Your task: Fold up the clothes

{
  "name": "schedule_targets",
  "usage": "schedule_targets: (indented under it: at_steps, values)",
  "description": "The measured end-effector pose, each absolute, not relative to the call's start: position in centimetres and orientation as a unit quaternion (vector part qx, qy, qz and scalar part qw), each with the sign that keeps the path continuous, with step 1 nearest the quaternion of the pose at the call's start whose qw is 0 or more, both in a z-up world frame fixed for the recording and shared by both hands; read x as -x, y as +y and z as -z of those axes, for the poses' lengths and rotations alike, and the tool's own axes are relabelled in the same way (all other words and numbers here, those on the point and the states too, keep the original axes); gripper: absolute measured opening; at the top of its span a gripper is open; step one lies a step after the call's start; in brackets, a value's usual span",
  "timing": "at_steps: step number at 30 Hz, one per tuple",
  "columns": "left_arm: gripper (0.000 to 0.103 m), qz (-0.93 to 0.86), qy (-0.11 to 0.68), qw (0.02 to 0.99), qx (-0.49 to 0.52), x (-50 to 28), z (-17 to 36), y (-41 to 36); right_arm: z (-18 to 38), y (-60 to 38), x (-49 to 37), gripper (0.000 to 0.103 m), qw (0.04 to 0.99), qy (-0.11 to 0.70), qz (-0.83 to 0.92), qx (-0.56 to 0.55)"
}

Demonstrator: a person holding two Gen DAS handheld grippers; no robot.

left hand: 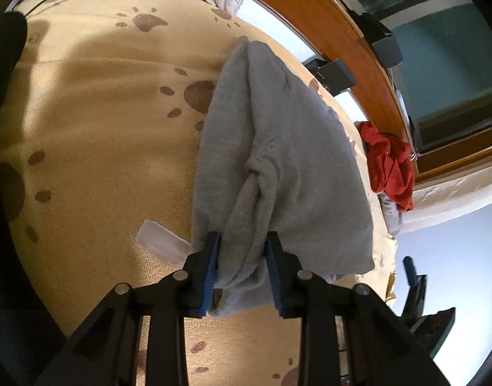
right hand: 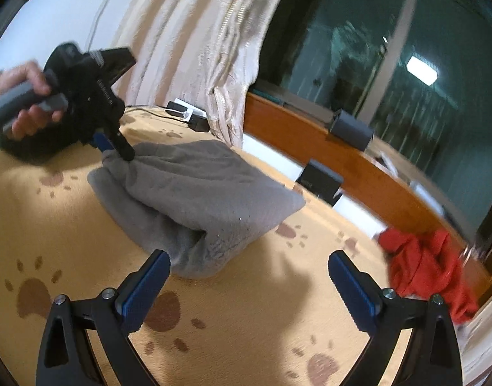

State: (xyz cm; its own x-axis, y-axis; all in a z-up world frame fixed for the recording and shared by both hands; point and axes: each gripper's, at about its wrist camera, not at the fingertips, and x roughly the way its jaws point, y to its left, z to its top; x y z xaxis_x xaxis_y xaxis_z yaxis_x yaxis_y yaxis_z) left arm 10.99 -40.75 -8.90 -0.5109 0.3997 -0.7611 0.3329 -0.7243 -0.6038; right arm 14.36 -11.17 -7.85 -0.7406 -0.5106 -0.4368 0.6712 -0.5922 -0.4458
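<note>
The grey garment (left hand: pixel 278 148) lies folded on the yellow blanket (left hand: pixel 94 122) with brown paw prints. The left gripper (left hand: pixel 242 257) has its jaws closed on a bunched edge of this garment; the blue pads (left hand: pixel 212 276) press the cloth from both sides. The right gripper (right hand: pixel 249 276) has its jaws wide open, near the other end of the garment, holding nothing. A hand (right hand: pixel 24 96) holds the left gripper. A red garment (right hand: pixel 429 270) lies crumpled at the blanket's edge, well apart.
</note>
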Motion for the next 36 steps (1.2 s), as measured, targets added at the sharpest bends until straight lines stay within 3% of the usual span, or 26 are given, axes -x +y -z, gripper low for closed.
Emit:
schedule_targets:
  at_steps: [4,12,14,30,32,34,36]
  values:
    - [0.02,-0.791,-0.369,0.027,0.488,-11.0,8.3,-40.9,7.7,-11.6,-14.2,0.101,0.341,0.303,0.88,-0.129]
    - [0.02,-0.78,-0.384,0.035,0.493,-10.9,9.0,-41.5,7.9,-12.3,-14.2,0.101,0.33,0.318,0.882,-0.11]
    - [0.011,-0.779,-0.388,0.037,0.491,-11.0,9.1,-41.7,8.0,-12.5,-14.1,0.101,0.324,0.326,0.882,-0.1]
    - [0.01,-0.759,-0.453,0.081,0.461,-11.6,8.5,-41.8,11.2,-16.6,-14.3,0.1,0.248,0.462,0.851,-0.032]
    - [0.01,-0.756,-0.459,0.084,0.459,-11.8,8.5,-41.9,11.3,-16.5,-13.7,0.082,0.252,0.457,0.852,-0.047]
    - [0.01,-0.752,-0.465,0.089,0.458,-12.0,8.6,-41.7,11.2,-16.3,-13.3,0.043,0.259,0.448,0.853,-0.068]
    - [0.01,-0.749,-0.469,0.096,0.458,-12.3,8.7,-41.5,11.3,-15.8,-13.2,0.026,0.266,0.441,0.852,-0.093]
